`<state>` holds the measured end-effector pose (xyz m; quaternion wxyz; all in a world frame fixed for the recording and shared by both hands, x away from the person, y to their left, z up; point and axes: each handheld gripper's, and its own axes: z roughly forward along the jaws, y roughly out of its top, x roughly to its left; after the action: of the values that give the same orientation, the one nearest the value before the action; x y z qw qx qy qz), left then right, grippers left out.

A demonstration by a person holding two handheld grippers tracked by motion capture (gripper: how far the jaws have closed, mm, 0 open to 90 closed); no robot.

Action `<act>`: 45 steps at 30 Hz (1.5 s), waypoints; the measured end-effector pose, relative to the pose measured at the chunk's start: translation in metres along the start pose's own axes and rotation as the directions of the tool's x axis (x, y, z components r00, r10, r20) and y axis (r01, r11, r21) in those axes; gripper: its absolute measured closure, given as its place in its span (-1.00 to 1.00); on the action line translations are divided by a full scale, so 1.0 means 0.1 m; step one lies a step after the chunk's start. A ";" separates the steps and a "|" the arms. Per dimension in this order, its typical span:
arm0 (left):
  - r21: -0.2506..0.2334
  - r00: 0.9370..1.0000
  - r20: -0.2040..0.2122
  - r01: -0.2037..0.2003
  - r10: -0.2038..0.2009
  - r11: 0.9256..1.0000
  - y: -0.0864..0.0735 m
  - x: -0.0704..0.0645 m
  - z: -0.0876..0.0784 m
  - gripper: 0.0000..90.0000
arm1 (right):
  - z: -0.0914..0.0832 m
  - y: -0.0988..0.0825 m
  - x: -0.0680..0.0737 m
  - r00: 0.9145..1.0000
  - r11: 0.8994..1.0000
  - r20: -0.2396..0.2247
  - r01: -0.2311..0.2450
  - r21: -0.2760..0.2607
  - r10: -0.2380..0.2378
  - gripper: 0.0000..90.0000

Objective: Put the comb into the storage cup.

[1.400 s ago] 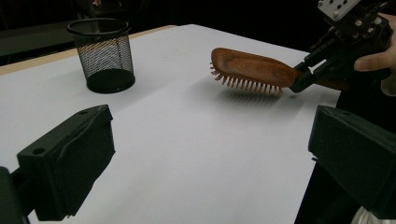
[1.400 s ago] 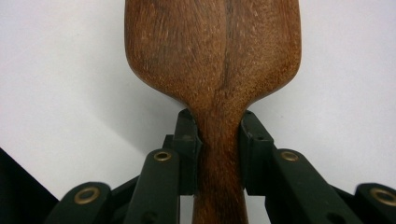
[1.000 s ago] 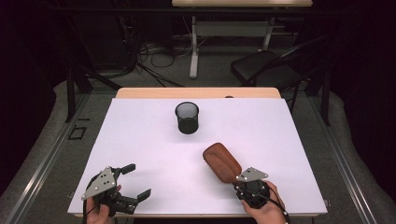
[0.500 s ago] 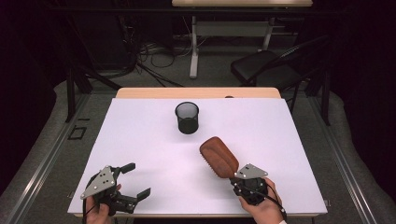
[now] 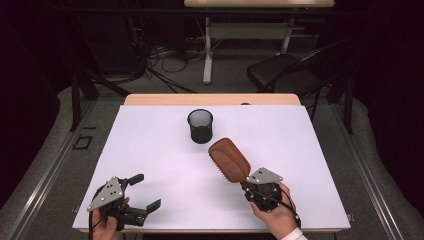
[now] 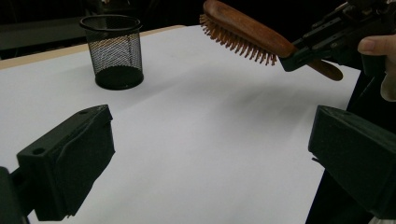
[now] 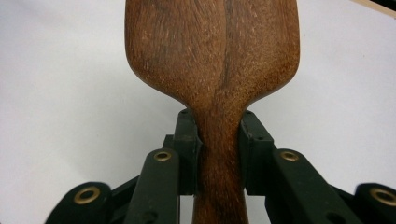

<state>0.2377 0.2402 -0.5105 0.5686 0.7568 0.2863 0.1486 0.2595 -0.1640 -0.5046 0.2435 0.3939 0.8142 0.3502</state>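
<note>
Your right gripper (image 5: 245, 181) is clamped on the narrow neck of the brown wooden paddle hairbrush (image 5: 229, 160), one black pad pressed to each side of the handle where it widens into the head; the right gripper view shows this plainly, with the smooth wooden back of the hairbrush (image 7: 212, 60) facing that camera. In the left gripper view the brush (image 6: 247, 35) hangs in the air clear of the white table sheet (image 6: 201, 140), bristles turned downward, its head tilted up and away from the jaws that hold it and the end of its handle sticking out behind them. From above, the brush head points away from you and a little to your left, toward the black wire-mesh cup (image 5: 200, 126), which stands upright on the sheet near the far middle; the brush tip is near the cup but apart from it

Your left gripper (image 5: 137, 192) sits at the near left corner of the sheet, held in your left hand (image 5: 102, 227), its jaws spread wide with nothing between them; in its own view the two black jaws frame bare white sheet, with the mesh cup (image 6: 113, 51) beyond the left one. Your right hand (image 5: 275, 215) wraps the body of the right gripper near the table's front edge. The two grippers are well apart
</note>
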 end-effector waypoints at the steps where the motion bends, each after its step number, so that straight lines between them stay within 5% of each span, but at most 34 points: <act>1: 0.004 1.000 -0.003 0.006 -0.006 1.000 0.00 0.00 0.00 -0.99 | 0.01 0.02 0.00 1.000 1.000 -0.002 -0.004 -0.001 0.004 0.60; 21: -0.002 1.000 -0.003 0.026 -0.026 1.000 -0.01 0.02 -0.02 -0.99 | 0.14 0.42 -0.09 0.999 0.993 0.002 -0.032 -0.116 0.032 0.60; 38: 0.007 0.999 0.004 0.042 -0.042 0.999 -0.02 0.04 0.02 -0.99 | 0.28 0.53 -0.19 0.998 0.979 0.037 -0.033 -0.200 0.042 0.60; 45: 0.006 0.997 0.006 0.077 -0.077 0.997 -0.04 0.06 0.04 -0.99 | 0.30 0.52 -0.22 0.998 0.973 0.051 -0.032 -0.230 0.045 0.60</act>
<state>0.2438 0.2413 -0.5157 0.5726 0.7473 0.3138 0.1233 0.3171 -0.1475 -0.4810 0.3029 0.3887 0.7535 0.4351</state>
